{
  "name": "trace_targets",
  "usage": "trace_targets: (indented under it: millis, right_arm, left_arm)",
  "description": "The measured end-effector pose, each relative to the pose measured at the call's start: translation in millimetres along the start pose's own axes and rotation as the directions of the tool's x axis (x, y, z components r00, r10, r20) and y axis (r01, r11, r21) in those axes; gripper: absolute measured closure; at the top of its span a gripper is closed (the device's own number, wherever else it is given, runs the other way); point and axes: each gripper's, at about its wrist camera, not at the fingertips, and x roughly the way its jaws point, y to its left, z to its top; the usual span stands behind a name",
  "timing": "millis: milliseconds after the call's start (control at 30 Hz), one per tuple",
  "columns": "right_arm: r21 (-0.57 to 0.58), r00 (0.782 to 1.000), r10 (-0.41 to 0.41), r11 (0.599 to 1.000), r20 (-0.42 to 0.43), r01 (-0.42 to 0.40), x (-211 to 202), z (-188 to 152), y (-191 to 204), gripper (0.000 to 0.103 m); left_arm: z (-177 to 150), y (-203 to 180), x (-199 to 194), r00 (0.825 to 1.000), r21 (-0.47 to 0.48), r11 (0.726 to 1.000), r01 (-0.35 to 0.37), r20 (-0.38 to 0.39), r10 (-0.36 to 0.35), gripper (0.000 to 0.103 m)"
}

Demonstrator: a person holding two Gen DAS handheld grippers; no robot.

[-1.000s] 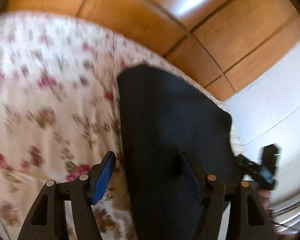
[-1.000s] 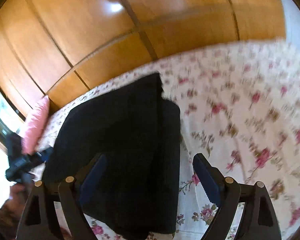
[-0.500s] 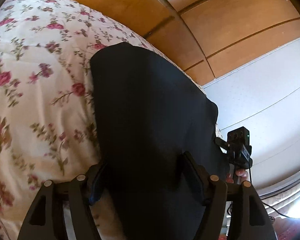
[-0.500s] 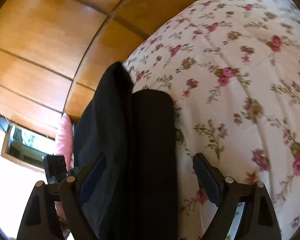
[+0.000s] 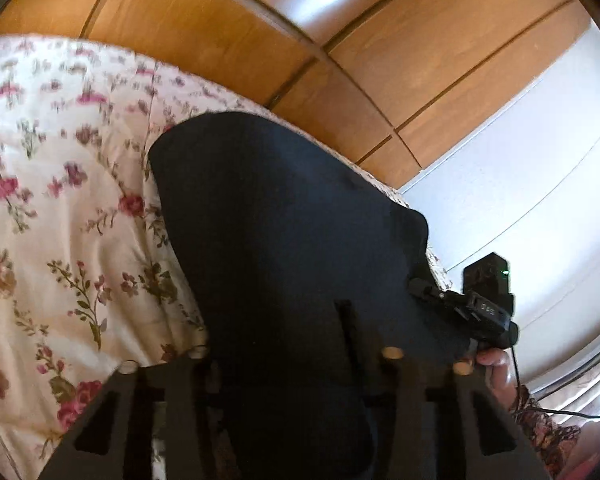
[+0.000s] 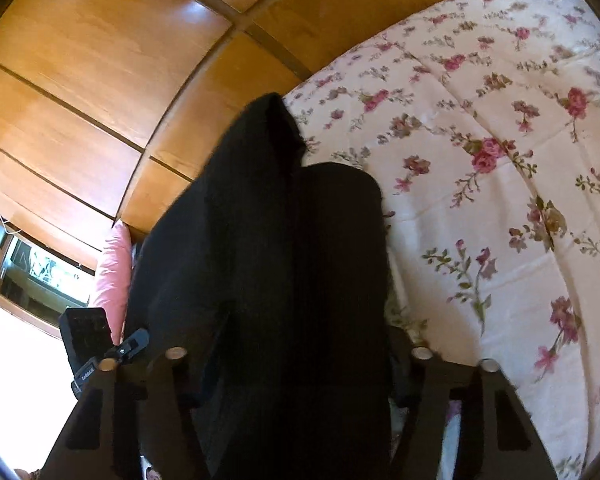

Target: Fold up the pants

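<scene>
Now the dark pants lay on the floral bedspread, stretched away from both cameras toward the wooden wall panels. In the right wrist view the pants showed two layers, one narrower strip lying on top along the right side. The left gripper had just been closing, and the near edge of the cloth was between its fingers, which looked pressed into the fabric. The right gripper had also just been closing, with the cloth bunched between its fingers in the same way. In the left wrist view the right gripper was at the far side of the pants, with a hand behind it. A pink pillow lay near the window.
</scene>
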Motion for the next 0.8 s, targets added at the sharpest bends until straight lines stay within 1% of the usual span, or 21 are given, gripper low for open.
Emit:
trace_targets:
  millis: [100, 200, 233, 300, 367, 433, 533, 633, 800]
  right_arm:
    - [-0.098, 0.999, -0.029, 0.995, 0.037, 0.033, -10, -1, 23, 0.054]
    - [-0.116, 0.998, 0.009, 0.993, 0.069, -0.001, -20, 4, 36, 0.055]
    - [-0.135, 0.997, 0.014, 0.991, 0.077, -0.003, -21, 7, 43, 0.055]
    - [-0.175, 0.996, 0.01, 0.984, 0.087, 0.005, -16, 14, 56, 0.055]
    - [-0.191, 0.995, 0.021, 0.982, 0.099, -0.001, -8, 22, 63, 0.055]
    - [-0.176, 0.993, 0.046, 0.984, 0.106, -0.027, 0, 32, 64, 0.055]
    - [-0.17, 0.988, 0.075, 0.984, 0.131, -0.053, 17, 54, 67, 0.055]
    - [-0.184, 0.986, 0.076, 0.982, 0.148, -0.048, 42, 82, 75, 0.055]
    - [-0.197, 0.987, 0.057, 0.98, 0.151, -0.027, 87, 127, 83, 0.055]
  left_arm:
    - [1, -15, -10, 1.0, 0.067, 0.998, -0.023, 0.013, 0.022, 0.071]
    - [6, -28, -15, 0.998, 0.116, 0.992, -0.048, 0.043, 0.043, 0.072]
    - [9, -33, -18, 0.996, 0.141, 0.987, -0.073, 0.062, 0.064, 0.072]
    - [16, -38, -22, 0.992, 0.164, 0.982, -0.095, 0.095, 0.08, 0.072]
    - [30, -39, -28, 0.988, 0.167, 0.98, -0.106, 0.133, 0.084, 0.072]
    - [43, -37, -31, 0.984, 0.167, 0.979, -0.117, 0.155, 0.091, 0.072]
    - [71, -30, -32, 0.976, 0.176, 0.972, -0.158, 0.178, 0.126, 0.072]
    - [98, -19, -24, 0.967, 0.171, 0.965, -0.198, 0.196, 0.164, 0.072]
    - [144, 11, -1, 0.952, 0.128, 0.958, -0.256, 0.208, 0.226, 0.072]
